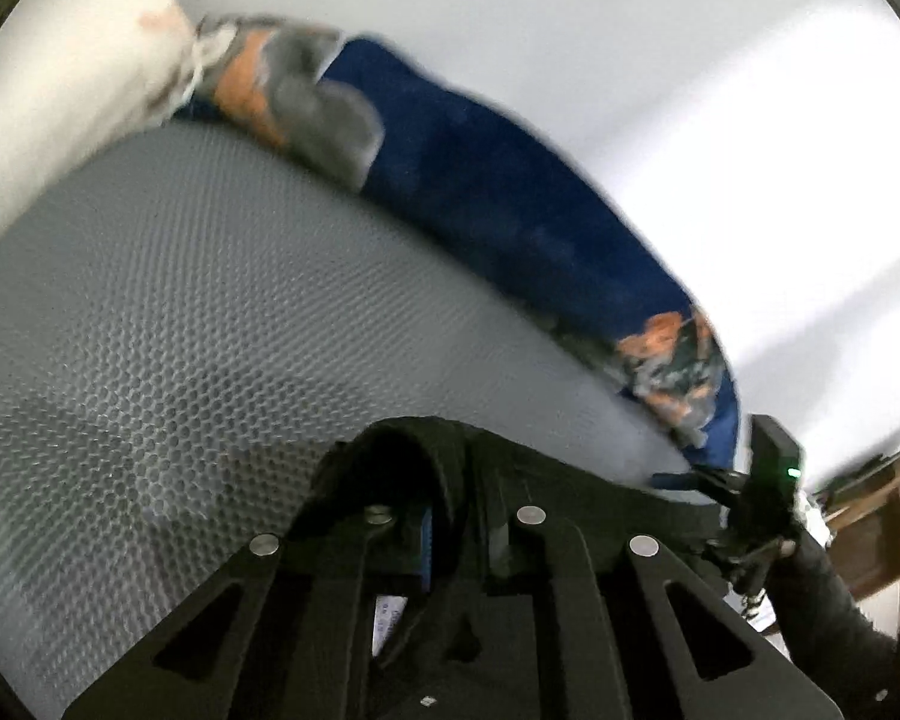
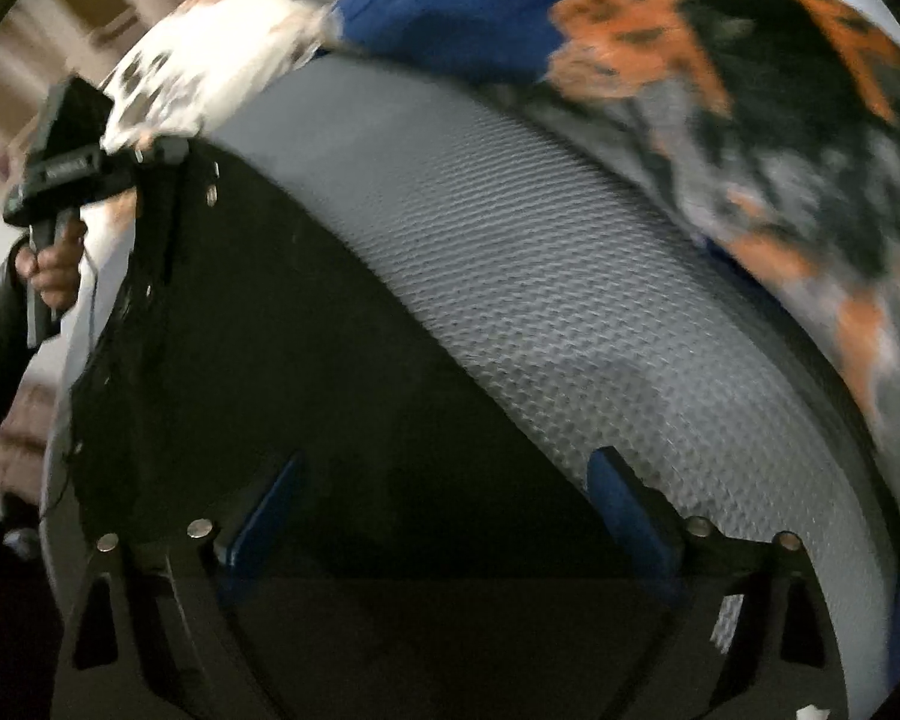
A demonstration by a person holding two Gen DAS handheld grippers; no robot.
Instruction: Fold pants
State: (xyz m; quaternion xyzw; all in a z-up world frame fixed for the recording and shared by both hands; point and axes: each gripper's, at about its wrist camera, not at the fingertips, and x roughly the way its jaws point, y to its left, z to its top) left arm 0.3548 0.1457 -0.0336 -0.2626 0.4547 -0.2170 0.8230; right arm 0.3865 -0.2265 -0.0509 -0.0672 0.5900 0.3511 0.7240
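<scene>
- The grey mat (image 1: 210, 330) with a honeycomb weave fills the left wrist view from 7 to 3 o'clock; its far edge curves from 10 to 4 o'clock.
- A blue blanket (image 1: 480, 180) with orange and grey patches lies along that far edge, and a white pillow (image 1: 60, 90) lies at 10 o'clock.
- A pale wall (image 1: 570, 30) stands beyond the blanket from 12 to 3 o'clock.
- The bare mat between the grippers and the blanket is the open room; the views are blurred.
- The black pants (image 2: 282, 330) spread over the mat from 6 to 10 o'clock in the right wrist view, their far edge running straight from 10 o'clock down to 5 o'clock.
- The left gripper (image 1: 444, 498) is pressed together on a bunched fold of the pants at 6 o'clock.
- In the right wrist view that gripper sits at 9 o'clock, at the pants' far corner, gripped by a hand (image 2: 54, 270) in a dark sleeve.
- The right gripper (image 2: 444, 498) is spread wide, its blue fingers (image 2: 624, 504) far apart with the pants lying between them; I cannot tell whether they touch the cloth.
</scene>
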